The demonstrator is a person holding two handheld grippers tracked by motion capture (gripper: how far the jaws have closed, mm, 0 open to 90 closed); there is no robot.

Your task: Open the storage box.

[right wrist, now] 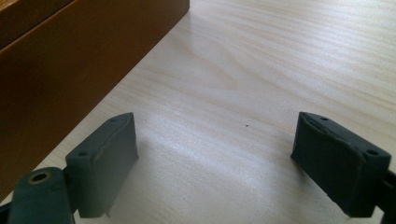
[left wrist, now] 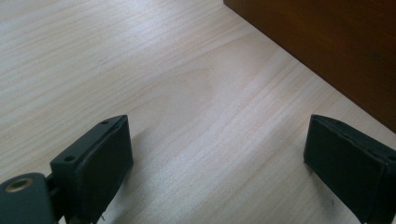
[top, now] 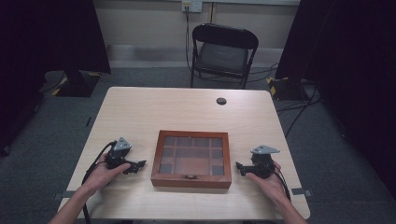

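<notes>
Between both grippers, closed glass-lidded box (top: 191, 159)

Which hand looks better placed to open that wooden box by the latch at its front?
Neither clearly. The left gripper and right gripper flank the wooden box, both open, both pointing at its sides. The latch sits midway between them; the right looks marginally nearer.

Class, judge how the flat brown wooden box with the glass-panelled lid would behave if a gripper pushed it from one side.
The flat brown wooden box with the glass-panelled lid sits low and wide, so it would probably slide on the smooth pale wooden table rather than tip. Its rigid frame should stay stiff. The glass panes look fragile, so push gently.
</notes>
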